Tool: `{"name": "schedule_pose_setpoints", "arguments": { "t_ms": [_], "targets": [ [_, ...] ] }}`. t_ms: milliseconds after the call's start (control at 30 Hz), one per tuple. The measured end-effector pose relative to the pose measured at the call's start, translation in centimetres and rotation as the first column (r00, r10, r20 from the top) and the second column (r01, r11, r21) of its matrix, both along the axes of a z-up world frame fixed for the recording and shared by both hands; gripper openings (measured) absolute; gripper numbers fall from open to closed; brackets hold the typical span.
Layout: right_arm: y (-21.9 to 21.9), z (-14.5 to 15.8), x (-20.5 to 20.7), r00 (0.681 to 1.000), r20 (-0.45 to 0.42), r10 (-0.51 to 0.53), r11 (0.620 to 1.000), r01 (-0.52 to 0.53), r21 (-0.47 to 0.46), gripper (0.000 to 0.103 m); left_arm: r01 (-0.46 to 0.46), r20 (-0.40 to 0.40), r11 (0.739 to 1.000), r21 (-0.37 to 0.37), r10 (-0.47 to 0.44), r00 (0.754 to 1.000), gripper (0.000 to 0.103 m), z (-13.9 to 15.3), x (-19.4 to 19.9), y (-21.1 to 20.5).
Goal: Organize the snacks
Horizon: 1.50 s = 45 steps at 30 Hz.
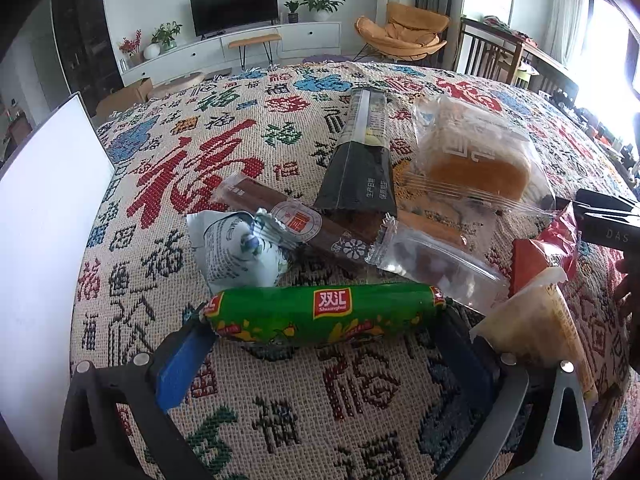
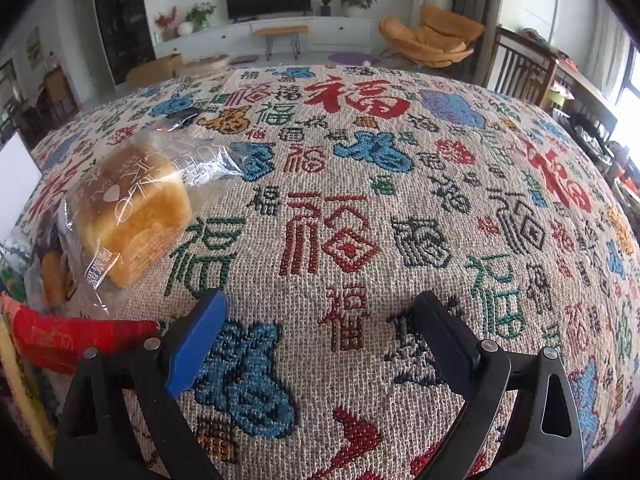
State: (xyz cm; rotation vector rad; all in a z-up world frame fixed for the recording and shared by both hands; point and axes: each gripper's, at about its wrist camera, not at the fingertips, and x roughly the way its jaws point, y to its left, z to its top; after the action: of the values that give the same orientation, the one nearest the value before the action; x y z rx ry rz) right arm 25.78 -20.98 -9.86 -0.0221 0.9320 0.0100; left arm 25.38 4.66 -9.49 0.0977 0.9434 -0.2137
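Straddling the green sausage (image 1: 326, 314), your left gripper (image 1: 326, 344) is standing with its fingers apart, one blue pad (image 1: 180, 364) just off the sausage's left end and the dark finger beyond its right end. Neither pad is pressing on it, so you are not holding it yet. The sausage is lying crosswise on the patterned cloth (image 1: 280, 408) of the counter, at the near edge of the snack pile.

Closing now would squeeze it end to end, which is likely to make the slick casing buckle or shoot out. You would probably do better rolling the wrist so the pads are meeting its long sides near the middle, then closing gently.

Watch the clear packet (image 1: 436, 264) touching the sausage's right end and the crumpled white wrapper (image 1: 240, 248) just behind its left end; either could get caught.

Your right gripper (image 2: 320, 328) is hanging wide apart over bare cloth with nothing between its fingers, the wrapped bread (image 2: 132, 208) lying off to its left. Where the snacks should go I cannot tell.
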Motion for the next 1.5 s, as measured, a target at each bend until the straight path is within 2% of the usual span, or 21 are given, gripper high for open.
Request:
{"name": "schedule_pose_setpoints", "arguments": {
  "t_ms": [1500],
  "targets": [
    [-0.11,-0.01,0.19,1.000,0.002,0.001,1.000,-0.001,0.013,0.097,0.000,0.001,1.000,0.000,0.000,1.000,0.103,0.01,-0.03,-0.01]
  ]
}}
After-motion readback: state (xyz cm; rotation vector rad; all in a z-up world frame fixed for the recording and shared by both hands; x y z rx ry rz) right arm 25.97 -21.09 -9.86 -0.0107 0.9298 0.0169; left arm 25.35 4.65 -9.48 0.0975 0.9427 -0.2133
